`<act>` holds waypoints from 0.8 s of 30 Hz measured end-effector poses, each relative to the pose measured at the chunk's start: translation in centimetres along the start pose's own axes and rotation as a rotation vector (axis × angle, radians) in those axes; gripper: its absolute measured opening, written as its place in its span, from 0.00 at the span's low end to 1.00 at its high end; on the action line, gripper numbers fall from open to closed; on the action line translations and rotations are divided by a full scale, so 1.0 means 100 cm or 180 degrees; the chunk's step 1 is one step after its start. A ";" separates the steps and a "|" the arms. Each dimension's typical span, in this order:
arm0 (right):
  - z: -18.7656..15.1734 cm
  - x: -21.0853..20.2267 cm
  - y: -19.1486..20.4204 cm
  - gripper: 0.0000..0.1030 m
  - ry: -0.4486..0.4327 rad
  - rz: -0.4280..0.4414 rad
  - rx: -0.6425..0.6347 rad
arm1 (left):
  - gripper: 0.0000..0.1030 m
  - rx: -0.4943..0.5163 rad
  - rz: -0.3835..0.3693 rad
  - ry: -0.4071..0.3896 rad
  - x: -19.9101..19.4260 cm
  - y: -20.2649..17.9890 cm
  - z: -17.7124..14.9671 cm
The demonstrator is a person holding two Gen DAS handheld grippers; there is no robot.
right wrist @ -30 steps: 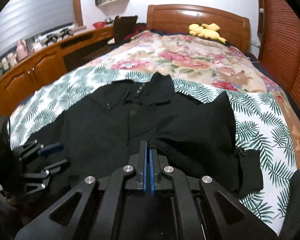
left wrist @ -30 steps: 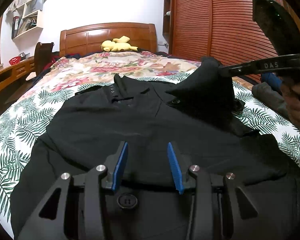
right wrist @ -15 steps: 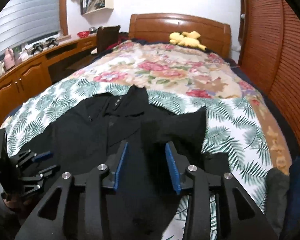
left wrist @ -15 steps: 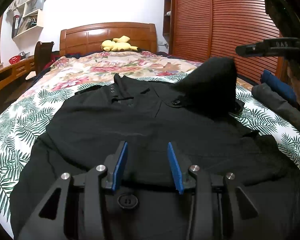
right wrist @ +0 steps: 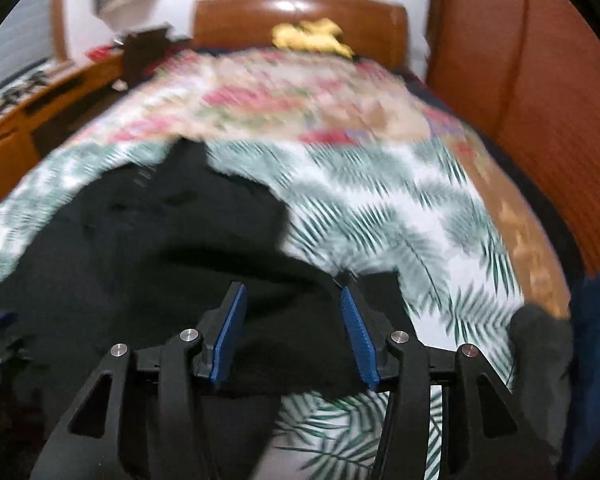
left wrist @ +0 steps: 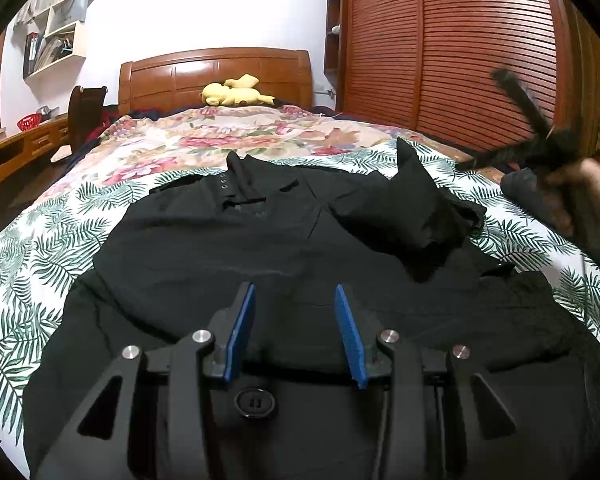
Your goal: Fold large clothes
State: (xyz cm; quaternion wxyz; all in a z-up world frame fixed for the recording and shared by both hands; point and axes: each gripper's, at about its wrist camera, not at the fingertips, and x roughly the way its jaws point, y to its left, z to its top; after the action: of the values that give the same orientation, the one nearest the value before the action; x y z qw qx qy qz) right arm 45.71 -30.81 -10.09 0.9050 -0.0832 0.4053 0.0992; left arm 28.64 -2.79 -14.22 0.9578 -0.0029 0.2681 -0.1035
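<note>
1. My right gripper, clamped on the sleeve a second ago, now hangs wide and empty above the black shirt; the sleeve lies folded onto the shirt.
2. My left gripper stays wide over the hem.
3. One shirt on the bed; one yellow plush toy beyond it, at the headboard.

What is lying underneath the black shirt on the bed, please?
The black shirt lies on a palm-leaf sheet, with a floral quilt beyond it. Whatever sits directly beneath the shirt's middle is covered.
</note>
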 end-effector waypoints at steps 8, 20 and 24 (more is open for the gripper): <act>-0.037 0.062 -0.044 0.49 0.0559 -0.0195 0.0253 | 0.38 0.0037 -0.0011 -0.0030 -0.018 -0.001 0.001; -0.018 -0.015 -0.003 0.06 -0.0085 -0.0118 -0.0075 | 0.38 0.0030 0.0046 -0.0069 -0.067 0.013 -0.006; 0.002 -0.067 0.033 0.06 -0.0472 -0.0005 -0.0253 | 0.38 -0.0012 0.0105 -0.0138 -0.088 0.022 -0.008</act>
State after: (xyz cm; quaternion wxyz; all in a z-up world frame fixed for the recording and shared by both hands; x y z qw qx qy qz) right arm 40.69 -28.36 -5.11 0.9286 -0.1117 0.3328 0.1203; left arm 21.32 1.15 -10.51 0.9650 -0.0026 0.2475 -0.0871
